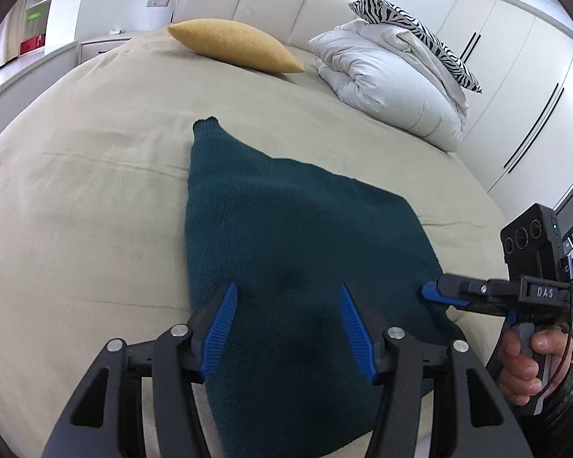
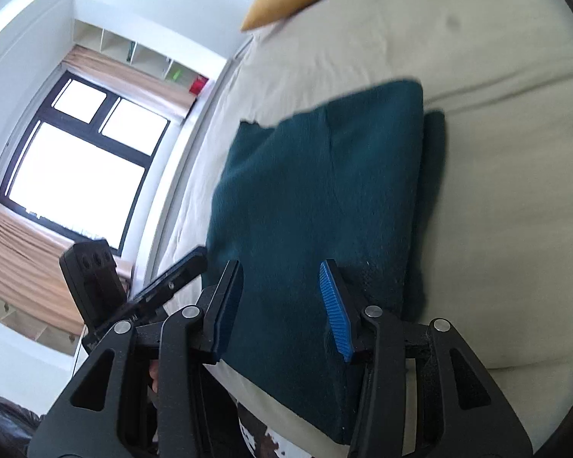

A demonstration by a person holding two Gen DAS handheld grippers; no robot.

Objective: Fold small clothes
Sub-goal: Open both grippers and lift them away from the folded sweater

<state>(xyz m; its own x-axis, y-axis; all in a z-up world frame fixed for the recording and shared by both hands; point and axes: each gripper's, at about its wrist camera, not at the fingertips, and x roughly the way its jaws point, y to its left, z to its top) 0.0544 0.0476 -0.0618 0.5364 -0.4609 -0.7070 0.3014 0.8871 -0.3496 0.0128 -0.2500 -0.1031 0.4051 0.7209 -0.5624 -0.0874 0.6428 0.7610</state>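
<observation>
The left gripper (image 1: 286, 328) is hanging with its blue-padded fingers spread wide, nothing between them, directly over the near part of the dark teal knitted sweater (image 1: 286, 236). The sweater is lying partly folded on the beige bedsheet (image 1: 76, 198), stretching away ahead of the left gripper to a narrow cuff. To the left gripper's right, the right gripper (image 2: 282, 305) is likewise gaping, straddling the sweater's near edge without pinching it. Farther ahead, a mustard cushion (image 1: 233, 44) is resting, and beyond to the right a white duvet (image 1: 393, 80) is lying under a zebra-print pillow (image 1: 412, 23).
</observation>
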